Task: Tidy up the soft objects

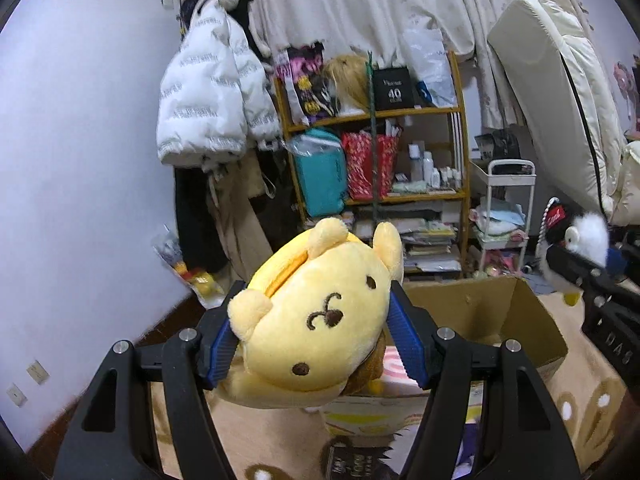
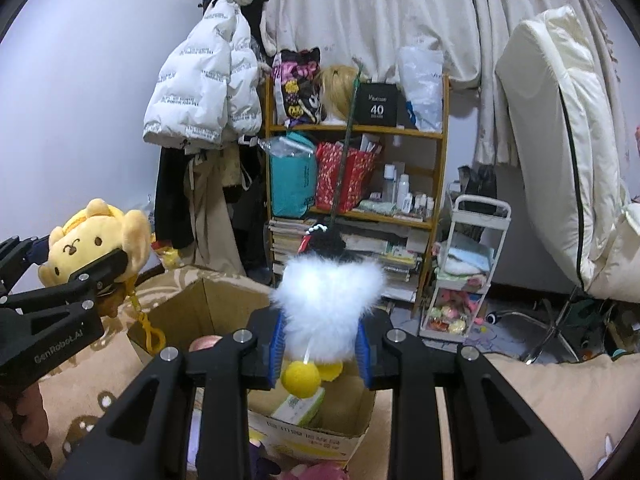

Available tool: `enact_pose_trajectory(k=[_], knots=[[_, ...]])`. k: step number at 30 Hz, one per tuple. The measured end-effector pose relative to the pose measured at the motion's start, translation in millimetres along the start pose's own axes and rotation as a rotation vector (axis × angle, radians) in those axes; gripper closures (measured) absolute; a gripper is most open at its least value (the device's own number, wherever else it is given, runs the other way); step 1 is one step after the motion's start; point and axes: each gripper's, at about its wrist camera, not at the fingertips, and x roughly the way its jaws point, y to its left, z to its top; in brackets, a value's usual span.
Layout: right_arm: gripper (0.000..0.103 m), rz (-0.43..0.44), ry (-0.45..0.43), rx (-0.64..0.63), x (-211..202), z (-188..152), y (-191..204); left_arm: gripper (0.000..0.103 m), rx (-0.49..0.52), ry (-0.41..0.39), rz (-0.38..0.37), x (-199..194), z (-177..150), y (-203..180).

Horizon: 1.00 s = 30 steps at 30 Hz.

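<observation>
**Two soft toys held over the box**

Close to the left camera, the left tool (image 1: 316, 332) squeezes a yellow bear toy (image 1: 320, 320) between its blue pads (image 1: 406, 340). The pads press into both sides of the soft body. The bear's face looks up at the camera, and its round ears stick out past the black fingers. From the right camera, a yellow clip (image 2: 154, 336) hangs down under the bear.

Close to the right camera, the right tool (image 2: 320, 344) grips a fluffy white toy (image 2: 328, 300). It has round yellow feet (image 2: 300, 378) that dangle below the pads, and a black knitted hat (image 2: 326, 242) on top. The white fur bulges out above the fingers.

Both toys are up in the air, near each other, with the bear on the left side.

Under and just past them sits an open cardboard box (image 1: 520, 320) on a tan rug (image 1: 592, 392). Some things lie inside the box, among them a green and white pack (image 2: 298, 406).

Farther back stands a wooden shelf (image 2: 356, 132) full of bags, bottles and stacked books. A white puffy jacket (image 2: 200, 92) hangs to its left. A small white cart (image 2: 468, 264) stands to its right, and a cream mattress (image 2: 560, 140) leans up beside pale curtains (image 2: 380, 12).
</observation>
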Motion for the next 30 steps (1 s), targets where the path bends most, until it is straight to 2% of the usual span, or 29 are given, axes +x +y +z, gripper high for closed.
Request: enact_pose_trajectory(k=[7,17,23,30], knots=[[0.073,0.025,0.034,0.031,13,-10,-7,0.037,-0.053,0.058,-0.028,24,-7,4],[0.072,0.059,0.105,0.083,34,-25,-15,0.036,-0.118,0.131,-0.121,48,-16,9],[0.072,0.069,0.13,0.063,38,-30,-10,0.036,-0.098,0.177,-0.124,58,-23,5],[0.071,0.099,0.132,0.061,36,-30,-7,0.032,-0.057,0.162,-0.118,53,-22,-1]])
